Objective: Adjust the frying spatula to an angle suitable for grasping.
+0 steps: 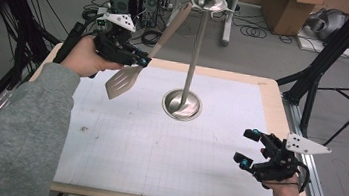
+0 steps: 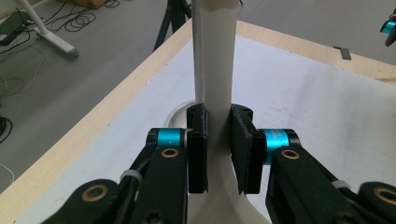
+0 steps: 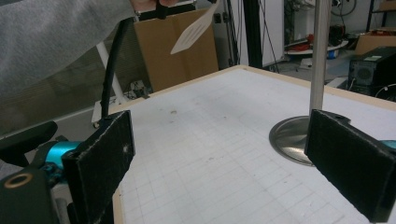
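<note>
A beige slotted spatula point(image 1: 127, 79) hangs in the air over the table's far left, its handle slanting up toward the hook ring point(image 1: 209, 2) atop a metal utensil stand point(image 1: 191, 65). My left gripper point(image 1: 143, 60) is shut on the spatula's handle; in the left gripper view the black pads point(image 2: 198, 149) clamp the pale handle point(image 2: 215, 84). My right gripper point(image 1: 247, 147) stands open low over the table's near right, nothing between its pads point(image 3: 100, 163). The right gripper view shows the stand's round base point(image 3: 292, 135) and the spatula's blade point(image 3: 194, 30) held high.
A white gridded mat point(image 1: 157, 136) covers the wooden table point(image 1: 269, 87). The stand's base point(image 1: 181, 105) sits at the mat's far middle. Black frame legs, cables, computer boxes and cardboard boxes point(image 1: 286, 8) lie on the floor beyond the table.
</note>
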`<state>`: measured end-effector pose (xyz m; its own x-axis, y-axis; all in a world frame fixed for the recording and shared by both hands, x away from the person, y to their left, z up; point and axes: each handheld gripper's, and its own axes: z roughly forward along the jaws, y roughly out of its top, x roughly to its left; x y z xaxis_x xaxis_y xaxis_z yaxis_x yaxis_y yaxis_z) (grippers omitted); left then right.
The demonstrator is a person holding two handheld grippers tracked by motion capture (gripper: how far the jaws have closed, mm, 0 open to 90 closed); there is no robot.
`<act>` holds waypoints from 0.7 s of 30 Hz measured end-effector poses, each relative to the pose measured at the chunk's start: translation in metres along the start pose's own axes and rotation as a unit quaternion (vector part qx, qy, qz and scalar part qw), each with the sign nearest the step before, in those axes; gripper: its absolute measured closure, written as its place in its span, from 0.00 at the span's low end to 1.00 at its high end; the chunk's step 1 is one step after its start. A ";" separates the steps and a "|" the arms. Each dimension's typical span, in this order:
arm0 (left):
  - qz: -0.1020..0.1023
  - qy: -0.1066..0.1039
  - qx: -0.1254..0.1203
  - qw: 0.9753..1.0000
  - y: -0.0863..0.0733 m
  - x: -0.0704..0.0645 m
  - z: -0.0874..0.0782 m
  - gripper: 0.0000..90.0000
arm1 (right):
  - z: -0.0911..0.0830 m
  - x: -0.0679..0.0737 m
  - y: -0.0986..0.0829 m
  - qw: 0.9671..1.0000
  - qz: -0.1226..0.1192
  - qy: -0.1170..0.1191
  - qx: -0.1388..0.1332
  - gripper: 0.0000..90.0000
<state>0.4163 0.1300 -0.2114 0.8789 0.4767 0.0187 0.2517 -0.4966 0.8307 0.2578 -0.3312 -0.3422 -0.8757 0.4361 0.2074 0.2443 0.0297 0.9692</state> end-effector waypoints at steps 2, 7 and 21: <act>-0.002 -0.001 -0.002 1.000 0.000 0.000 0.002 0.86 | 0.000 0.000 0.000 1.000 0.000 0.000 -0.001 0.08; -0.002 -0.001 0.000 1.000 0.000 0.000 0.006 0.86 | -0.001 0.000 0.001 1.000 0.000 0.001 -0.001 0.08; -0.007 0.004 0.011 1.000 0.003 0.000 0.024 0.86 | -0.002 0.000 0.001 1.000 -0.001 0.001 -0.001 0.08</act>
<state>0.4266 0.1113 -0.2220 0.8718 0.4898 0.0111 0.2732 -0.5047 0.8189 0.2571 -0.3328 -0.3408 -0.8771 0.4341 0.2056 0.2415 0.0286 0.9700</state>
